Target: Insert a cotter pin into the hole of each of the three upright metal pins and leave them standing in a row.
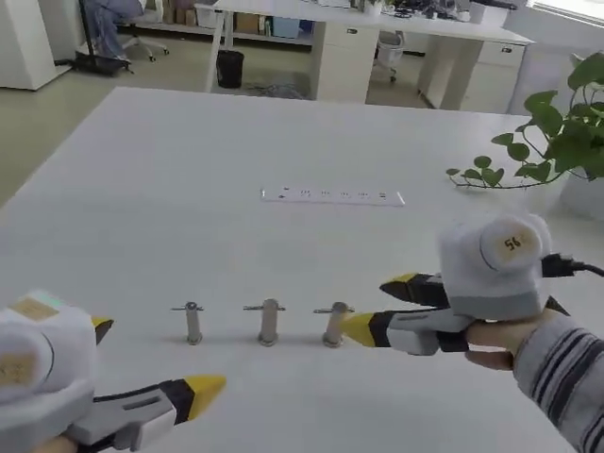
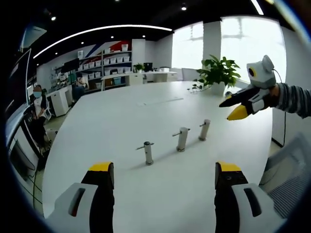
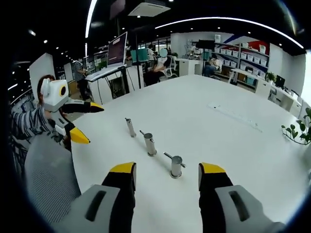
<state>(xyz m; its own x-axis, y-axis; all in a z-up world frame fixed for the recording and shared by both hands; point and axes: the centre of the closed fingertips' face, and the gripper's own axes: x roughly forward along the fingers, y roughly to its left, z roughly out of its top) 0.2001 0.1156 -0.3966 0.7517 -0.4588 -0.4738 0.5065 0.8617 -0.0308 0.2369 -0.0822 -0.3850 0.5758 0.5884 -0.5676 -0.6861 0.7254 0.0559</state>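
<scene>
Three metal pins (image 1: pixel 269 326) upright, side by side, cotter pins (image 1: pixel 253 308) horizontal

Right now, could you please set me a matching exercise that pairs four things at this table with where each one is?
Things:
1. power strip
2. plant
3. right gripper
4. left gripper

Places:
A. open, close to the right-end pin
B. at the right edge of the table
C. open, low at the left, nearer the person than the row
D. flat on the table, beyond the three metal pins

Pairs: 1-D, 2-B, 3-A, 4-C.
</scene>
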